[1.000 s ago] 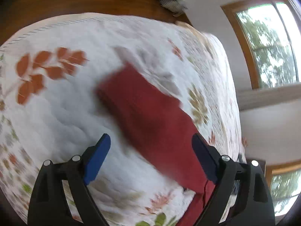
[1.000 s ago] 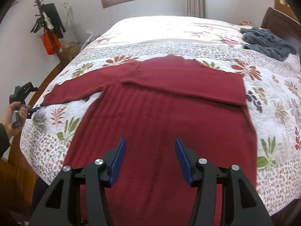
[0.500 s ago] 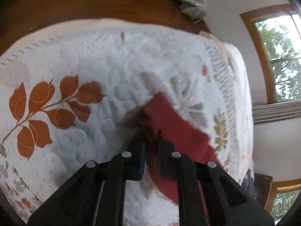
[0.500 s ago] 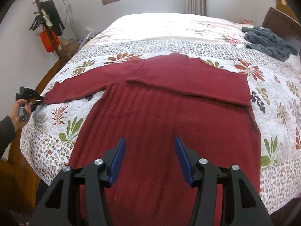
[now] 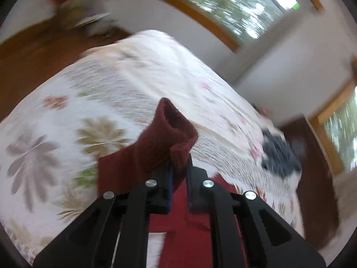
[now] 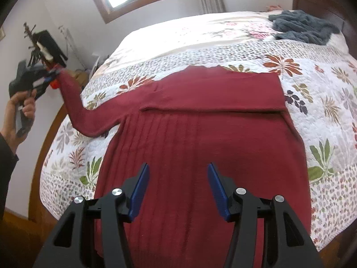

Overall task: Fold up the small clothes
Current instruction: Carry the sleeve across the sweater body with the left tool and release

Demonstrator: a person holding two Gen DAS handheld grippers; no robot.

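Containers do not figure here; everything lies loose on the floral quilt (image 6: 256,51) of a bed. Spread flat on it is the dark red sweater (image 6: 200,138), body running down to the near edge, its right sleeve folded across the chest in a straight band. The left sleeve (image 6: 75,102) is lifted off the quilt and rises to the left gripper (image 6: 52,74), held in the person's left hand (image 6: 20,109) out past the side of the bed.

From the left wrist, that gripper (image 5: 178,178) has its jaws drawn nearly together on the ribbed cuff (image 5: 171,129), whose open mouth stands up above the fingertips. This view is heavily smeared, so the quilt pattern and the windows are only streaks; a dark blue-grey heap (image 5: 279,156) at right is probably the blue-grey knit (image 6: 301,26) that the right wrist shows crumpled near the headboard.

The right gripper (image 6: 176,187) hangs over the sweater's lower body with its blue pads (image 6: 139,187) well apart and nothing between them. Its black frame hides the hem, and the sweater's bottom edge is cut off. Only the right wrist shows the whole garment; only the left shows the cuff pinch up close.
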